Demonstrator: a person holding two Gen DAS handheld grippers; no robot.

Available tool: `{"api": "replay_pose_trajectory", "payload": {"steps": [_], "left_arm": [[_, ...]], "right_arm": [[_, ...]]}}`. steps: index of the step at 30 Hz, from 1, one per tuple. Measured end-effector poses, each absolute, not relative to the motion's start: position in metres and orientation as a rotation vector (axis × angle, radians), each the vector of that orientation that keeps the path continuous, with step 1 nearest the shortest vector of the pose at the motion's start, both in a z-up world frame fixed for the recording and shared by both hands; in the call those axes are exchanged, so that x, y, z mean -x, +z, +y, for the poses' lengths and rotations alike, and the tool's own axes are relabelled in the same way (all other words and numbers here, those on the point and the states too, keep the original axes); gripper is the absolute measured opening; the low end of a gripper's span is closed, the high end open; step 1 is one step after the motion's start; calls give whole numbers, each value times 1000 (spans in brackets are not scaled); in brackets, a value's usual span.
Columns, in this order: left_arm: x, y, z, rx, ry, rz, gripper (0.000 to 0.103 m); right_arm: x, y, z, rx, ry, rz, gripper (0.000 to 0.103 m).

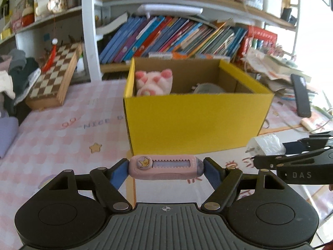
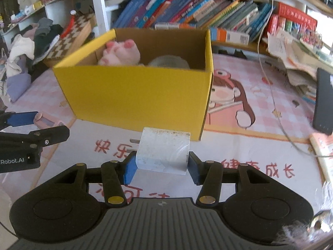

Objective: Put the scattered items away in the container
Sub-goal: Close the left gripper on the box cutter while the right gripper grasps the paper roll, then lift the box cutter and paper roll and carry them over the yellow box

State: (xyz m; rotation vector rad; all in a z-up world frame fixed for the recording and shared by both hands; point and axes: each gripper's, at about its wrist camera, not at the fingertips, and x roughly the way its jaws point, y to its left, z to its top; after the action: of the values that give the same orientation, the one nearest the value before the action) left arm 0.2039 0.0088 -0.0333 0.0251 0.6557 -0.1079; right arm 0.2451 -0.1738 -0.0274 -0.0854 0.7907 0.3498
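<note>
left gripper (image 1: 165, 167) is clamped end to end on a pink box cutter (image 1: 165, 167), blue pads pressing both tips, carrying it level above the pink mat (image 1: 62, 145) just short of the yellow box (image 1: 195, 123). over on the other side, the right gripper (image 2: 162, 165) grips a white plug adapter (image 2: 163, 151) between its pads, prongs pointing left, also in front of the box's near wall. inside the open box there's a pink plush toy (image 1: 154, 81) at the back left and a grey thing (image 2: 168, 62) beside it, hard to tell what. a chessboard (image 1: 55, 77) leans off to the left, a black phone (image 1: 301, 94) lies to the right.
</note>
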Motion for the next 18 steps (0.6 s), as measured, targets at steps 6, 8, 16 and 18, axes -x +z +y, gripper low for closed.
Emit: {"api": "replay_pose_trajectory", "payload": {"steps": [6,8,16,18], "left_arm": [[-194,-5,7,-64,-160,562,78],[-194,5,6,-81,-175,529,78],[-206,32,2,-129,-207,437,78],[-211,36,0,-137,-210,425,78]], "right_arm": [[-231,-1,-169,97,377,733,49],[-228,9,-167,99,386,711,49],[-235,47,-169,101,398,624,49],[-242,56,-171,110,404,606,49]]}}
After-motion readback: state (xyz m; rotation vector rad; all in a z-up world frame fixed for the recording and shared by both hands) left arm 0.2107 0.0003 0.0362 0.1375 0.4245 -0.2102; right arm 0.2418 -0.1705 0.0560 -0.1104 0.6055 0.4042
